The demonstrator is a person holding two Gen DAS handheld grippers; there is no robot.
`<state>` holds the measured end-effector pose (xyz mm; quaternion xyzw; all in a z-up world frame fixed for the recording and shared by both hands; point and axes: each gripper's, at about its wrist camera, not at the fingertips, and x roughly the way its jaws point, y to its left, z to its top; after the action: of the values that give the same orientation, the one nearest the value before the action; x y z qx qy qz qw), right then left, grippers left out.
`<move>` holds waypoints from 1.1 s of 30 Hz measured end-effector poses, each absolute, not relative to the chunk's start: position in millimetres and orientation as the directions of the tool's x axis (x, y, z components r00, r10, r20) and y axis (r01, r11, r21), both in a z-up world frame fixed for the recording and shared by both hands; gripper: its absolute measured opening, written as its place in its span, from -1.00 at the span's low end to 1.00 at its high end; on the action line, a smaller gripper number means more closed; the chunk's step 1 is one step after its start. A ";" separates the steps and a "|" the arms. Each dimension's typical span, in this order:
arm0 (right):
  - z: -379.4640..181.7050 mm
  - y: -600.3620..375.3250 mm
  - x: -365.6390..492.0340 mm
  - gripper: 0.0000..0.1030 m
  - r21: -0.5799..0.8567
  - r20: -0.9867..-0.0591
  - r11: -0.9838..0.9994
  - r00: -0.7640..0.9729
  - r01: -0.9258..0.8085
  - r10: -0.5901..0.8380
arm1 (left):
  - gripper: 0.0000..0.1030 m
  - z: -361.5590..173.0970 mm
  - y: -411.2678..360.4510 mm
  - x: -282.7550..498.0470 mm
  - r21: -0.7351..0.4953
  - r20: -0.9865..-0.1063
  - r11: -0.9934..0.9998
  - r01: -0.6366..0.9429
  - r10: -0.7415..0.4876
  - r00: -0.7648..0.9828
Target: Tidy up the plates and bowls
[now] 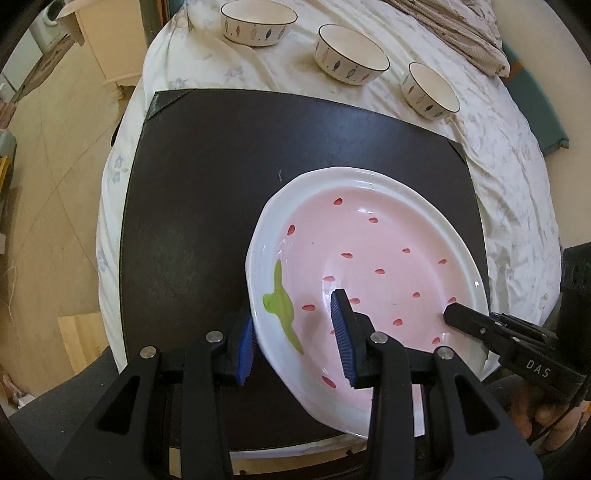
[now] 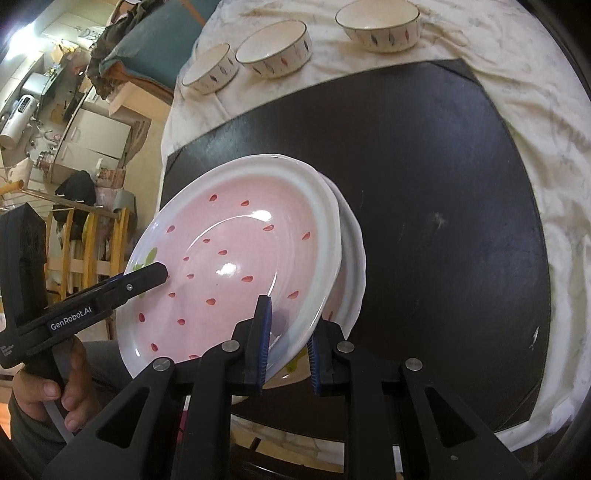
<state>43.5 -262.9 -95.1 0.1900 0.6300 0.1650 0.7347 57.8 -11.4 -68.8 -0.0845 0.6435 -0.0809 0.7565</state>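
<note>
**Both grippers on the strawberry plate**

Holding the pink strawberry plate [image 1: 369, 258] by opposite edges, we have it tilted above the dark mat [image 1: 203, 184]. Our left gripper [image 1: 299, 339] is closed on the plate's rim: one blue pad sits outside the white rim, the other lies inside on the pink surface, next to the green leaf marking. Our right gripper [image 2: 286, 343] likewise pinches the rim on its own side, with one blue pad on the pink face and the other behind the edge. In the left wrist view the right gripper's black finger reaches over the rim from the right; in the right wrist view the left gripper, marked "GenRobot.AI", crosses the far rim, and a hand [image 2: 55, 391] grips its handle.

From the right wrist view we see a second plate [image 2: 352, 258] directly behind the held one, its white rim showing past the upper plate's edge. Whether the two plates touch, we cannot tell.

Beyond the mat, on the pale floral cloth [image 1: 517, 166], three bowls with leaf patterns stand upright in a row: the largest bowl [image 1: 258, 22] on the left of the left wrist view, a middle bowl [image 1: 351, 53] beside it, and the smallest bowl [image 1: 430, 90] on the right. All three are well apart from the plates.
</note>
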 end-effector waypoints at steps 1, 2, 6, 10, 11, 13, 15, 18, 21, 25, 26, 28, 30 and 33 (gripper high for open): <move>-96.4 -261.4 43.2 -0.61 0.486 -0.864 0.874 0.148 -0.003 0.481 | -0.37 -70.7 -11.4 57.5 -0.231 -0.961 0.973 0.012 -0.230 0.154; -97.3 -261.3 43.6 -0.61 0.485 -0.865 0.875 0.145 -0.001 0.480 | -0.37 -71.7 -11.4 57.5 -0.229 -0.962 0.973 0.013 -0.229 0.152; -99.8 -260.2 43.6 -0.61 0.475 -0.871 0.880 0.140 -0.002 0.471 | -0.37 -73.6 -12.9 56.4 -0.203 -0.967 0.979 0.026 -0.205 0.155; -99.3 -258.1 44.0 -0.61 0.471 -0.872 0.882 0.143 -0.013 0.468 | -0.37 -76.3 -12.3 55.2 -0.205 -0.968 0.979 0.020 -0.205 0.146; -99.5 -258.1 43.6 -0.61 0.471 -0.872 0.882 0.143 -0.014 0.468 | -0.37 -78.3 -12.9 54.8 -0.195 -0.970 0.980 0.024 -0.197 0.140; -100.4 -257.3 42.7 -0.62 0.469 -0.873 0.883 0.142 -0.017 0.466 | -0.37 -83.2 -13.1 53.3 -0.175 -0.976 0.984 0.024 -0.177 0.126; -102.9 -254.6 42.4 -0.62 0.466 -0.876 0.885 0.131 -0.020 0.464 | -0.37 -87.7 -12.6 52.6 -0.167 -0.980 0.986 0.013 -0.167 0.111; -105.9 -251.2 41.2 -0.62 0.458 -0.881 0.889 0.121 -0.025 0.458 | -0.37 -89.7 -12.2 53.3 -0.162 -0.981 0.987 0.012 -0.162 0.109; -111.0 -251.1 43.3 -0.59 0.461 -0.881 0.887 0.110 -0.012 0.459 | -0.37 -91.1 -13.9 53.3 -0.163 -0.981 0.986 0.017 -0.164 0.104; -115.0 -253.4 44.4 -0.56 0.456 -0.886 0.890 0.101 0.006 0.453 | -0.37 -94.5 -13.0 52.8 -0.166 -0.981 0.986 0.006 -0.166 0.099; -115.5 -253.5 43.8 -0.55 0.453 -0.887 0.891 0.097 0.006 0.451 | -0.37 -94.8 -12.9 52.9 -0.164 -0.981 0.986 0.003 -0.164 0.099; -119.1 -253.2 44.8 -0.53 0.451 -0.890 0.893 0.082 0.012 0.448 | -0.37 -97.8 -14.0 52.8 -0.157 -0.983 0.988 0.002 -0.157 0.093; -122.5 -251.5 44.5 -0.51 0.450 -0.892 0.893 0.067 0.020 0.448 | -0.37 -100.0 -15.9 52.4 -0.151 -0.985 0.989 0.007 -0.151 0.087; -124.3 -248.7 45.0 -0.49 0.437 -0.898 0.899 0.060 0.016 0.435 | -0.37 -100.8 -19.3 52.1 -0.136 -0.987 0.991 0.014 -0.137 0.086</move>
<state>44.9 -248.7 -124.3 0.1686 0.6695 0.1480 0.7081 52.1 -19.3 -100.8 -0.0455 0.6740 -0.0513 0.7356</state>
